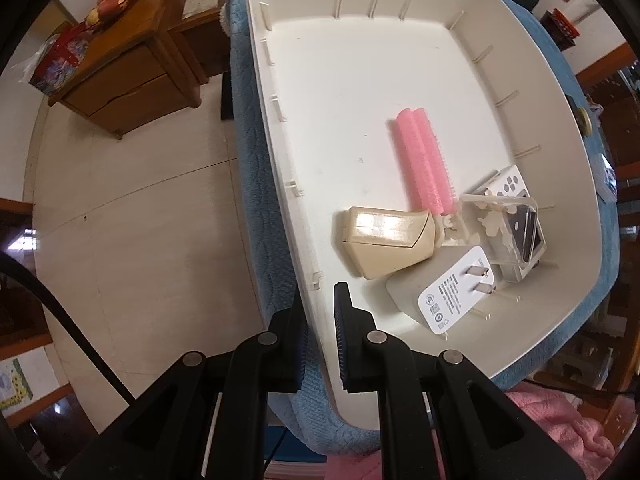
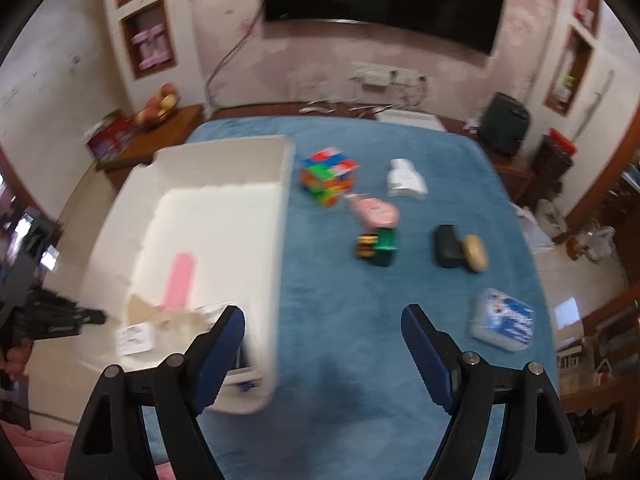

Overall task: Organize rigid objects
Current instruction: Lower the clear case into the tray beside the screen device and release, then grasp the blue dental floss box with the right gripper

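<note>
The left tool is clamped on the near rim of the white plastic bin, one finger inside, one outside. Inside lie a pink ridged hair roller, a beige plastic box and a white plug adapter — bunched at one end. The right tool hangs open and empty over the blue-covered counter, where a multicoloured puzzle cube sits just beside the bin.

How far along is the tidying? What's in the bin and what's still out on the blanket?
Done: pink roller, beige case, charger and a clear box lie in the bin. In hand: left gripper clamps the bin's wall; right gripper open, empty. Left: cube, white bottle and five other items.
</note>
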Tool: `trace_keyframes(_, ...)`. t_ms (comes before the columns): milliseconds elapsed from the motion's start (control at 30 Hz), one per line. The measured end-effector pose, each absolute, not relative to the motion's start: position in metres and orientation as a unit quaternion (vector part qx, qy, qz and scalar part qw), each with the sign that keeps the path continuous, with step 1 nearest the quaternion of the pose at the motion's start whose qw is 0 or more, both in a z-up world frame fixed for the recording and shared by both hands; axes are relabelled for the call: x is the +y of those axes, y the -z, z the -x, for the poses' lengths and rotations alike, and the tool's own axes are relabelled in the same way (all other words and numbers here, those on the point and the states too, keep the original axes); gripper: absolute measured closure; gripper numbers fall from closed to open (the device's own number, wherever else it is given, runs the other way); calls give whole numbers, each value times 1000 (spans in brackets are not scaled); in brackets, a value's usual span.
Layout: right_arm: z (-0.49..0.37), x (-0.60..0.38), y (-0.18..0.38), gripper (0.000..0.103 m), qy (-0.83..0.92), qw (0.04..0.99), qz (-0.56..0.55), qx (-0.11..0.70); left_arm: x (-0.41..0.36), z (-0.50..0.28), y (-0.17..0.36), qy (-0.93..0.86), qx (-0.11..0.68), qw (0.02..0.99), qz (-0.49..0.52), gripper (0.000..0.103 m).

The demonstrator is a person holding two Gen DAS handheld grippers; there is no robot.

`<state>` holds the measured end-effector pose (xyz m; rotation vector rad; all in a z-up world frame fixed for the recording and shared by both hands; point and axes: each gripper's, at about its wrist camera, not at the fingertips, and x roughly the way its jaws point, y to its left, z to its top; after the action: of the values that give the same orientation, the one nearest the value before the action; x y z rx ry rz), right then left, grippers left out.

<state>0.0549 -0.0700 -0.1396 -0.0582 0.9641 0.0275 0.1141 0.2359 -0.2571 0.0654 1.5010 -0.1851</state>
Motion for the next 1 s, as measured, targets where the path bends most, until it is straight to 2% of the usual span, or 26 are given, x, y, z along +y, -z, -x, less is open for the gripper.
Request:
trace_keyframes(267, -76, -157, 158, 18, 39, 882, 7, 469, 227, -110, 255, 45, 674, 737, -38, 91)
trace_keyframes(400, -83, -192, 170, 0, 64, 881, -3, 468, 226, -111, 256, 29, 672, 739, -33, 91)
trace_keyframes(833, -113, -287, 239, 0, 127, 842, -109, 512, 228, -121, 260, -27, 663, 748, 1, 91)
trace_keyframes(1000, -120, -293, 259, 0, 128, 829, -106, 534, 229, -124, 262, -43, 662, 748, 1, 91)
